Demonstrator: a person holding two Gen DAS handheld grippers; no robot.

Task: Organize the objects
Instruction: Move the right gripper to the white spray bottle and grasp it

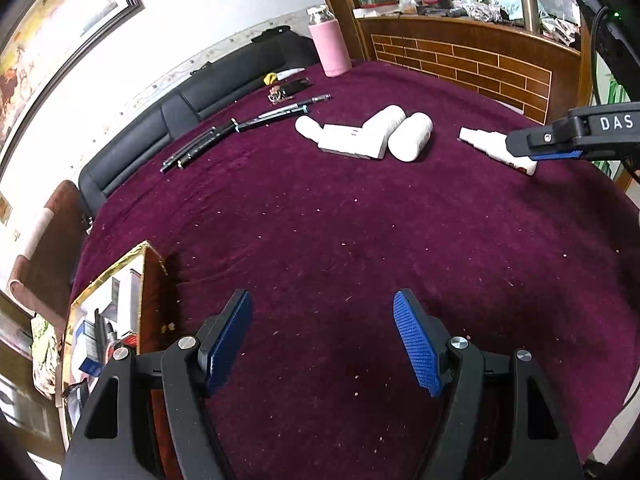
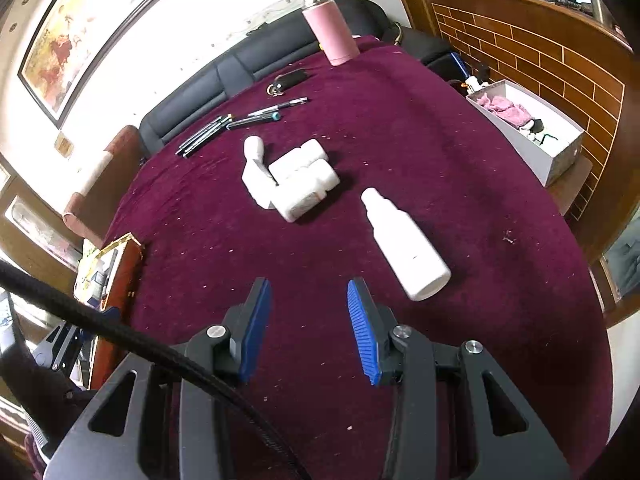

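Gold-rimmed box at left table edge; plush maroon cloth bare before both claws; left claw spread, empty; right claw part-spread, empty; smooth white bottle lying just right of it

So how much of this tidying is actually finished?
Little looks done. The wooden box at the table's left edge already holds some items, and so does the white box at the right. Nothing is in hand: the left gripper and right gripper are both open and empty. Left on the cloth: the white spray bottle, the pile of white containers and the pens.
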